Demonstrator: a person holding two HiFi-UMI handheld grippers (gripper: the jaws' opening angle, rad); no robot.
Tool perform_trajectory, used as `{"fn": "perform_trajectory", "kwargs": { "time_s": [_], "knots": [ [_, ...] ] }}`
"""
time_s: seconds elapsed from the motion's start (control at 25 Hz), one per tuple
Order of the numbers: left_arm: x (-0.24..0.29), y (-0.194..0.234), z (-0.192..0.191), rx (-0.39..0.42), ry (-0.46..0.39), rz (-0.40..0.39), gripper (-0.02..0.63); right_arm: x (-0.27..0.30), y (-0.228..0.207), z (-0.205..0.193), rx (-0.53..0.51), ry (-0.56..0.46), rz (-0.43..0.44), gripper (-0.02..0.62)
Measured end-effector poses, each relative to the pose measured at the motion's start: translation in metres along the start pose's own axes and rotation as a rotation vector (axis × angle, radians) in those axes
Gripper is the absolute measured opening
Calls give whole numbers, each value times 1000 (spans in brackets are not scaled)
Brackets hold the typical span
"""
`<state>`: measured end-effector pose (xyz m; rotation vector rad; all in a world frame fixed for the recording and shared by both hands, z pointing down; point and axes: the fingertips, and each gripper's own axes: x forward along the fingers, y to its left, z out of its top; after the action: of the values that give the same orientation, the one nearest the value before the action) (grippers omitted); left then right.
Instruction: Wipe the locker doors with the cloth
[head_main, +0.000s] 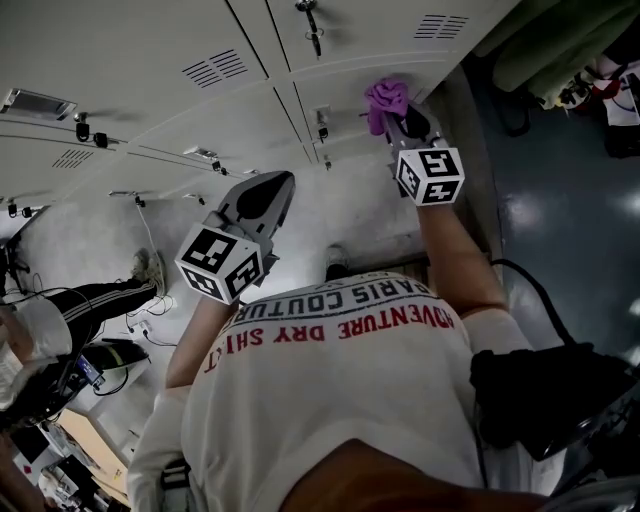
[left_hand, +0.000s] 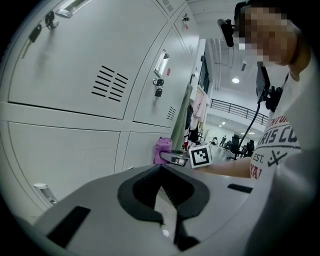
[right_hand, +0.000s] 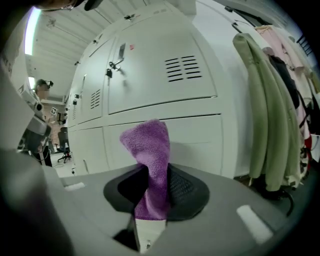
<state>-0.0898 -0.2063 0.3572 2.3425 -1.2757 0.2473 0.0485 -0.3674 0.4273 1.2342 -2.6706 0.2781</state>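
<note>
A bunched purple cloth (right_hand: 148, 150) stands up between the jaws of my right gripper (right_hand: 150, 182), which is shut on it. In the head view this gripper (head_main: 397, 112) holds the cloth (head_main: 385, 98) close to a lower white locker door (head_main: 340, 75) near the right end of the row; I cannot tell if the cloth touches it. My left gripper (head_main: 262, 197) hangs lower and to the left, away from the doors, jaws shut on nothing. In the left gripper view its jaws (left_hand: 167, 196) point along the lockers (left_hand: 75, 65), with the cloth (left_hand: 162, 150) beyond them.
A green coat (right_hand: 260, 110) and other clothes hang right of the lockers. Padlocks (left_hand: 158, 91) and handles stick out from the doors. A black bag (head_main: 545, 395) hangs at my right side. Another person (head_main: 90, 300) and cables are on the floor at left.
</note>
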Motion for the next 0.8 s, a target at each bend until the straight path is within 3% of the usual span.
{"fn": "perform_trajectory", "kwargs": {
  "time_s": [0.16,0.32,0.48,0.8],
  "knots": [
    [-8,8,-5,-15,-3,17,0,18,69,-18,-47,24,137,86],
    [-14,16,-12,-33,-8,37,0,47,117,-40,-92,68,207,86],
    [-20,20,-17,-47,-8,47,0,71,133,-56,-79,109,224,86],
    [-28,30,-26,-70,-10,78,0,97,127,-73,-50,161,164,86]
  ]
}}
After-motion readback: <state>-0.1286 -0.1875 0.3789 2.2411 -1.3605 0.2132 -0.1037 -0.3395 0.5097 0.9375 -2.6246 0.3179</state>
